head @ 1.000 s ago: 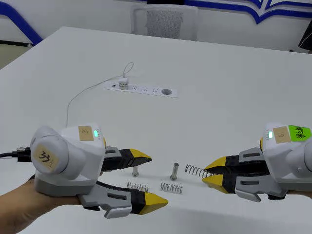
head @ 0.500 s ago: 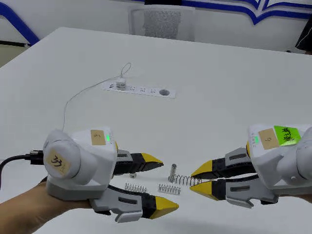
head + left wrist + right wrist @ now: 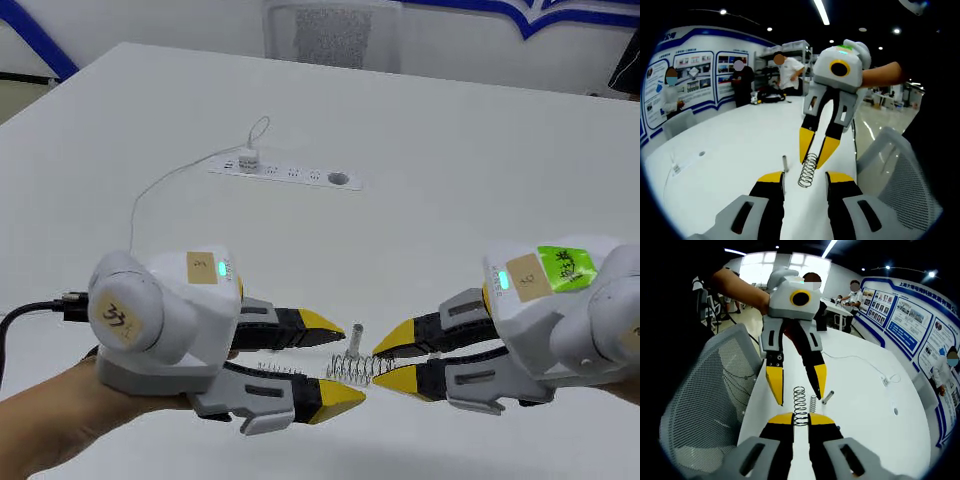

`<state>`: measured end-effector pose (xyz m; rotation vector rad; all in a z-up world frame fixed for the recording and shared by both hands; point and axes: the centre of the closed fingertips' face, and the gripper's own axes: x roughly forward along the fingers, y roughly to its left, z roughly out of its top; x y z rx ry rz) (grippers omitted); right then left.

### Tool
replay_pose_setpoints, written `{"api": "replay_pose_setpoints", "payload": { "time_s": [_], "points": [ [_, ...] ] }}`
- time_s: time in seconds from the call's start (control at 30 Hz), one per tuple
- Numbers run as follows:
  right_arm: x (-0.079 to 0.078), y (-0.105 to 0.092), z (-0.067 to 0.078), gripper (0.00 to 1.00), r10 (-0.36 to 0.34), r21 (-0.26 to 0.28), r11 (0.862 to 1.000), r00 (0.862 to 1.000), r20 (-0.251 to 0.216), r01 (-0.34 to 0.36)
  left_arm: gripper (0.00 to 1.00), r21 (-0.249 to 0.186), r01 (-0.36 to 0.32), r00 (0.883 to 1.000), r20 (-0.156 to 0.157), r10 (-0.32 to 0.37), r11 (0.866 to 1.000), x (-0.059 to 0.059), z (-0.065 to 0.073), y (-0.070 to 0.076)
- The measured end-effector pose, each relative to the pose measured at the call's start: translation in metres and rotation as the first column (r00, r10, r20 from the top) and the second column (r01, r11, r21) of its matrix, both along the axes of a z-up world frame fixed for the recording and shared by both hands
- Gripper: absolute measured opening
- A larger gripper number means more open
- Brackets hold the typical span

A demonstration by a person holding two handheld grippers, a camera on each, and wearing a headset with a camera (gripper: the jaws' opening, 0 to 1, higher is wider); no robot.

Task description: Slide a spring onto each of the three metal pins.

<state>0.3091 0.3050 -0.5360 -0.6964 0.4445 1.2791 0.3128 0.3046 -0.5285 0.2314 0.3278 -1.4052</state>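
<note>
Step in hand: loading the first spring.

- Right claw (image 3: 386, 364) is pinched on one end of a spring (image 3: 350, 368). The coil sticks out from its tips toward the other claw and lies roughly level in the head view. I cannot tell whether the free end grazes the bench (image 3: 450, 200).
- Left claw (image 3: 346, 362) is spread and carries nothing. The spring's free end sits in the gap between its two jaws and seems clear of both. The left gripper view shows the same, with the coil centred just ahead of the tips.
- One pin (image 3: 354, 340) stands upright on the bench just beyond the held spring. It is close but apart from it, and bare as far as I can see.
- A second spring (image 3: 280, 370) lies flat on the bench, partly hidden behind the left claw's lower jaw.
- A power strip (image 3: 285, 173) with its cable is further back, well clear of the work.

Judgement: the task is at an early stage, with no spring seated on the pin I can see.

Next move calls for tipping the spring so its open end faces down over the pin's top, with the bore lined up on the pin's axis, then lowering it. The spring is springy and held by one end, so the free end may wander. The left claw could steady either it or the pin. A sideways nudge could topple the pin.
</note>
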Motion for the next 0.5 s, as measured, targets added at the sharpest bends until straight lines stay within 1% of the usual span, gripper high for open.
{"api": "replay_pose_setpoints", "payload": {
  "time_s": [0.1, 0.23, 0.27, 0.3, 0.37, 0.5],
  "points": [
    [-0.0013, 0.0023, 0.0014, 0.11, 0.008, 0.007, 1.000, 1.000, -0.001, -0.008, 0.28, -0.009, 0.006, 1.000, -0.001, -0.006, 1.000, -0.0009, 0.0014, 0.0002],
    [-0.0024, 0.0037, 0.0031, 0.11, 0.021, 0.007, 1.000, 1.000, 0.002, -0.021, 0.23, -0.006, 0.010, 1.000, 0.001, -0.010, 1.000, -0.0008, 0.0007, 0.0005],
    [-0.0025, 0.0039, 0.0033, 0.11, 0.023, 0.007, 1.000, 1.000, 0.003, -0.023, 0.22, -0.005, 0.010, 1.000, 0.006, -0.010, 1.000, -0.0005, 0.0008, 0.0006],
    [-0.0022, 0.0039, 0.0038, 0.11, 0.022, 0.008, 1.000, 1.000, 0.005, -0.022, 0.19, -0.007, 0.009, 1.000, 0.019, -0.009, 1.000, 0.0009, 0.0014, 0.0009],
    [-0.0014, 0.0040, 0.0043, 0.11, 0.018, 0.011, 1.000, 1.000, 0.006, -0.018, 0.18, -0.010, 0.013, 1.000, 0.012, -0.013, 1.000, 0.0003, 0.0017, 0.0007],
    [0.0002, 0.0045, 0.0070, 0.11, 0.012, 0.023, 1.000, 1.000, 0.006, -0.012, 0.14, -0.006, 0.028, 0.999, 0.016, -0.028, 1.000, -0.0013, 0.0010, 0.0003]
  ]
}}
